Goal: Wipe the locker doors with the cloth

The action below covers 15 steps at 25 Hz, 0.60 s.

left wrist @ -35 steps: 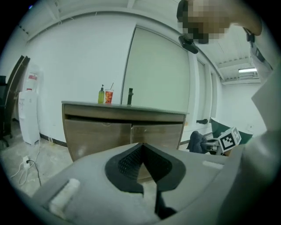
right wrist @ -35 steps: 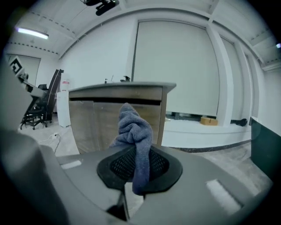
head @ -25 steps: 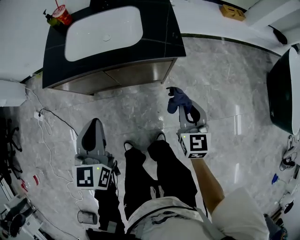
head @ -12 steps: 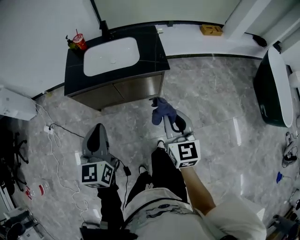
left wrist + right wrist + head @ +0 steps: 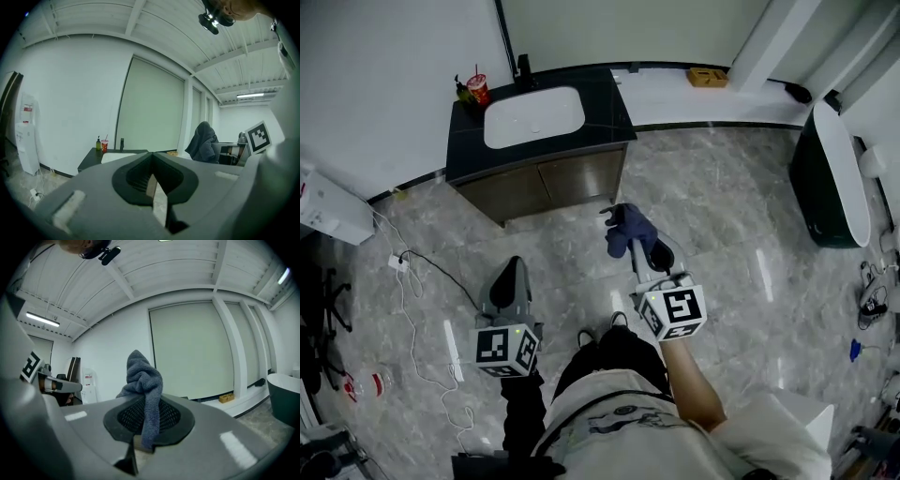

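R gripper (image 5: 636, 251): jaws pinching the cloth (image 5: 627, 228). It's dk grey-blue, w/ one strip clamped betw. the pads. The rest is bunched in a wad sticking out past the tips. In the right gripper view a tail hangs back down over the middle of the pads. Cloth is up in the air over the marble floor (image 5: 722, 216), near the front right corner of the sink cabinet (image 5: 614, 108), not touching it. L gripper (image 5: 512, 267): jaws pressed together, nothing betw. them, well apart from the cloth.

The left gripper (image 5: 151, 154) has its jaws together, empty, facing a black counter (image 5: 87, 163) with a red cup (image 5: 104, 146) and bottle (image 5: 98, 143); a dark cloth (image 5: 202, 143) hangs rightward.
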{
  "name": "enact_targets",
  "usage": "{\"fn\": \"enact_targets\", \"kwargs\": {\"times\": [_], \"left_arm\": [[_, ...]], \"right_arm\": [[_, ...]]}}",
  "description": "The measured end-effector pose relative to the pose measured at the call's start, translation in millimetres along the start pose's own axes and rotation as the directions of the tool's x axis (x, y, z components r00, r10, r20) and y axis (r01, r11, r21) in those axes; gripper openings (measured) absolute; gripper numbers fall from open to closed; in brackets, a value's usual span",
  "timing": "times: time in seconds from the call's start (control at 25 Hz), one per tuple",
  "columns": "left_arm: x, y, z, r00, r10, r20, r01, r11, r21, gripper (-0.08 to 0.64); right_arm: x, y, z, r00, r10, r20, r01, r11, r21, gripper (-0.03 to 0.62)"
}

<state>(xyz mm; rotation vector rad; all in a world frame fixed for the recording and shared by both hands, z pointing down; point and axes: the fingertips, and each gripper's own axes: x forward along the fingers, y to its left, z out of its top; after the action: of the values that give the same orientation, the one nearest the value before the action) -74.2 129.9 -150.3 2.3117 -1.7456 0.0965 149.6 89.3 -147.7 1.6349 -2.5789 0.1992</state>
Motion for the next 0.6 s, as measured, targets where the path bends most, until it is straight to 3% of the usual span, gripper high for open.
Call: {"fn": "enact_targets", "kwargs": {"times": [0.36,0.6], "left_arm": [[-9.9,-10.1,31.6,0.999,0.002,0.045,-0.003,0.999,0.039,-0.002],[-6.4,-27.6,52.2,0.994,-0.042,0.098,0.036,0.998,0.058,-0.002]], "right_arm": [[-13.0,-6.2,35.5,0.997,0.005,0.071,-0.005,1.000,-0.008,0.038],[-16.0,0.2,51.1,0.995,0.022,0.102,-0.018,0.999,-0.038,0.038]]}}
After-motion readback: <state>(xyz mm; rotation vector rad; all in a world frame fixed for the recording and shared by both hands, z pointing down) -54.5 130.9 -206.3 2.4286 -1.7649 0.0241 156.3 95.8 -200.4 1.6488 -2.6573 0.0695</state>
